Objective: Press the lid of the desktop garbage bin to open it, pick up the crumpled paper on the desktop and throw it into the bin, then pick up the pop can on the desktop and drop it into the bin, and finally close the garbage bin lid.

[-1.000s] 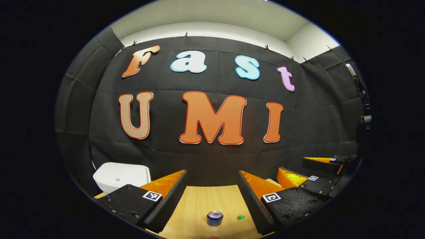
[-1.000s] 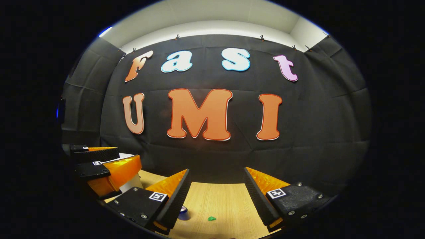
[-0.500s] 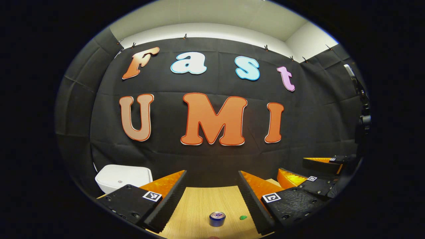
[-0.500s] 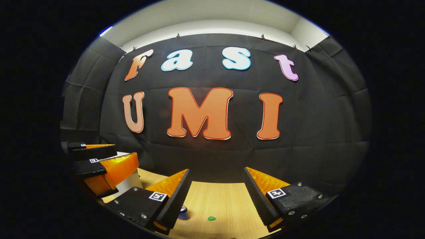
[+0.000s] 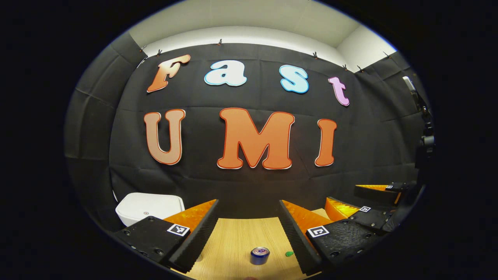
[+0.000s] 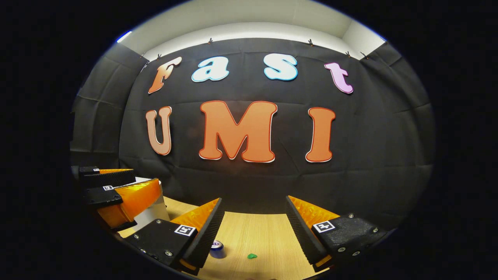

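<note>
The white desktop bin [image 5: 148, 205] stands at the back left of the wooden desk with its lid down. A blue pop can [image 5: 260, 255] stands upright near the front edge, and a small green crumpled scrap [image 5: 289, 254] lies just right of it. My left gripper [image 5: 249, 219] is open above the desk, short of the can. In the right gripper view, my right gripper [image 6: 255, 219] is open too. Its left finger half hides the can [image 6: 217, 249], and the green scrap [image 6: 252, 256] lies beyond it. Neither gripper holds anything.
The right gripper [image 5: 341, 195] shows at the right of the left gripper view. The left gripper [image 6: 146, 182] shows at the left of the right gripper view, in front of the bin [image 6: 155, 212]. A black cloth wall closes off the desk's far side.
Both views have drifted slightly, so the can, the scrap and the bin sit a little further right in them. Both grippers stay open and hold nothing.
</note>
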Tool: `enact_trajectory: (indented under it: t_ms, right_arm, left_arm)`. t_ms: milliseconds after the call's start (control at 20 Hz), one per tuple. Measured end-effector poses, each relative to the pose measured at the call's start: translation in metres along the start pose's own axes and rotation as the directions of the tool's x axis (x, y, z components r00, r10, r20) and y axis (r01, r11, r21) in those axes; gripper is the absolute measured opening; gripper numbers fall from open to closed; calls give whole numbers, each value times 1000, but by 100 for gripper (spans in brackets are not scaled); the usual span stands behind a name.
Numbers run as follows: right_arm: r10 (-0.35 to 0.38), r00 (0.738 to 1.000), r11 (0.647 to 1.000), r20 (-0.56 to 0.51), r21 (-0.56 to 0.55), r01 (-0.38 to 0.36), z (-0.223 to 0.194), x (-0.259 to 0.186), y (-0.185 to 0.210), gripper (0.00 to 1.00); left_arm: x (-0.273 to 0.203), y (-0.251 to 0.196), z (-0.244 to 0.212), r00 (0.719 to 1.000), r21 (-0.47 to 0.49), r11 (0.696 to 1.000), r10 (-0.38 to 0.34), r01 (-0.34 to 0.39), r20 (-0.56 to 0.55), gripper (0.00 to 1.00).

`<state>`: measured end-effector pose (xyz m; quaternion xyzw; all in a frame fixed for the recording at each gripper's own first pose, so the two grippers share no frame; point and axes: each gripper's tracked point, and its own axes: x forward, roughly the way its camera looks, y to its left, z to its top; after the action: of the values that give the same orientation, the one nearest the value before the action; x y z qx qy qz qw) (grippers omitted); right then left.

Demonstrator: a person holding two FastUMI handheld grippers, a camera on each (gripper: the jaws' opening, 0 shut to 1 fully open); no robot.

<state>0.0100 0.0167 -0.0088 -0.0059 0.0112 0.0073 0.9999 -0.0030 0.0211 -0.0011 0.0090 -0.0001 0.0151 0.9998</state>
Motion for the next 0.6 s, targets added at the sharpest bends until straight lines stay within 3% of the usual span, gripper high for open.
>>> enact_trajectory:
  t_ms: [300, 500, 600]
  right_arm:
    - [15, 1000, 1000, -7, 1, -15, -3, 11, 13, 93]
    - [33, 999, 999, -17, 3, -33, -7, 22, 27, 94]
    - [46, 999, 999, -20, 2, -46, -8, 28, 36, 94]
  left_arm:
    - [1, 22, 2, 999, 26, 999, 34, -35, 16, 92]
    - [0, 63, 7, 991, 53, 990, 128, -130, 33, 87]
    - [-4, 89, 8, 981, 78, 978, 192, -194, 37, 78]
